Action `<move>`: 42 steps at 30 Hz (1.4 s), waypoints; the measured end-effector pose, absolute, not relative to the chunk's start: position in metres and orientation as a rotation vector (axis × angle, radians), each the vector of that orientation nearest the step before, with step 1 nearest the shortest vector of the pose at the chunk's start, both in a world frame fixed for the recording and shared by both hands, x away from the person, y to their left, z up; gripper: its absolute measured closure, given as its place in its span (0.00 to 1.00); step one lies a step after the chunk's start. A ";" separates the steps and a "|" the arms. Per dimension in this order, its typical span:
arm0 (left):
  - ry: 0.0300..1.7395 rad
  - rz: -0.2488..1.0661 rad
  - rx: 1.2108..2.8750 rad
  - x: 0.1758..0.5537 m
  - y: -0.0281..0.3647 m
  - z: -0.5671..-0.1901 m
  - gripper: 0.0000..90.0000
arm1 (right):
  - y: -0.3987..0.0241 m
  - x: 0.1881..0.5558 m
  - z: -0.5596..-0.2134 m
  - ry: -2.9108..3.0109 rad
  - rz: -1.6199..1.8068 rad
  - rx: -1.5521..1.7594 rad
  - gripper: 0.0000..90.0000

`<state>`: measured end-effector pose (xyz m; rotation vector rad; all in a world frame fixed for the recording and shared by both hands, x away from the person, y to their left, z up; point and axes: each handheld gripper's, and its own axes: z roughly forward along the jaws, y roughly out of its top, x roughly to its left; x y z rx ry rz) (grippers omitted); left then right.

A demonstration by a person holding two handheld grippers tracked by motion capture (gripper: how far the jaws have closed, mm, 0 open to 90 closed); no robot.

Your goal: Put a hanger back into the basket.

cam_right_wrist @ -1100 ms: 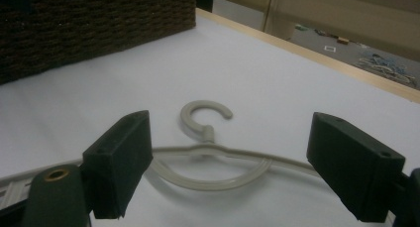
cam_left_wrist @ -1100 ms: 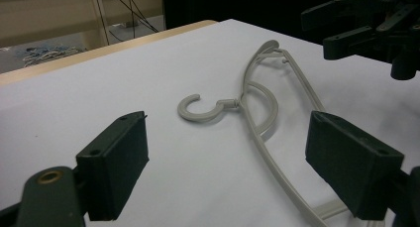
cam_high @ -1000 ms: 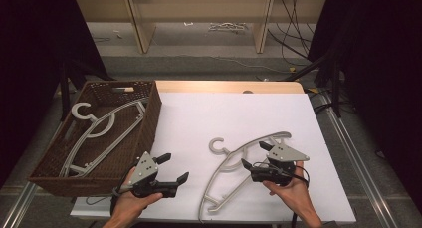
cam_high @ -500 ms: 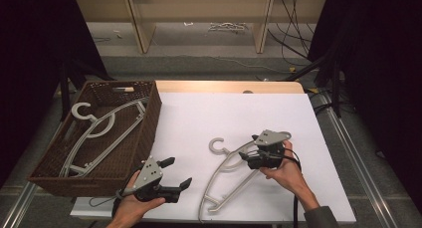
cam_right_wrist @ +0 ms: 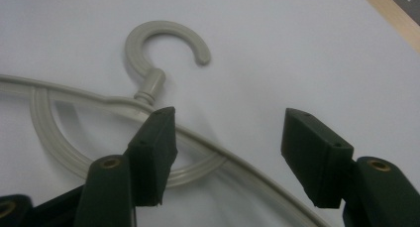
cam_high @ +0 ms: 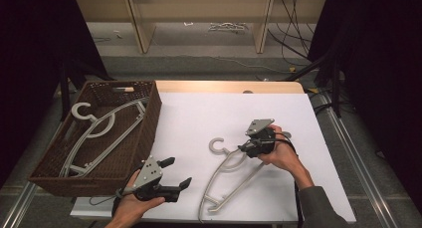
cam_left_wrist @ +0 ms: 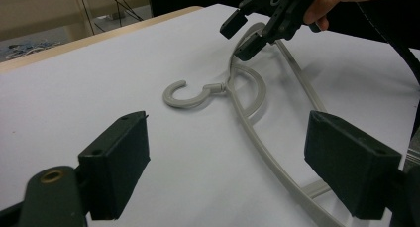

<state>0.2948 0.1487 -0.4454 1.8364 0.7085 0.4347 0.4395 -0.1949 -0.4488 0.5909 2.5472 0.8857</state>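
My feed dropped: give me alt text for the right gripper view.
The right gripper has its black jaws apart, just closing, astride the shoulder of a grey plastic hanger near its neck, pads not yet pressing it. The hanger's hook curls above, flat on the white table surface.

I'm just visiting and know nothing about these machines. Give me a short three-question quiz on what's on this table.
1. True or false: the hanger on the white table lies inside the basket.
2. What does the basket hold?
3. Which claw is at the table hanger's shoulder: A left claw, B right claw?

Key
1. False; it lies on the table beside the basket.
2. Another hanger.
3. B; its jaws have just been closing, the bar between them, not yet gripped.
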 end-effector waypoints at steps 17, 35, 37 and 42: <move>0.701 0.426 1.839 0.295 0.148 -0.447 0.20 | -0.166 0.451 -0.458 2.781 0.693 0.294 0.55; 0.710 0.414 1.851 0.295 0.146 -0.449 0.21 | -0.160 0.459 -0.464 2.886 0.591 0.028 0.69; 0.706 0.419 1.853 0.296 0.146 -0.449 0.21 | -0.160 0.459 -0.464 2.885 0.584 0.001 0.70; 0.709 0.415 1.841 0.295 0.146 -0.449 0.21 | -0.158 0.456 -0.463 2.865 0.552 -0.141 0.75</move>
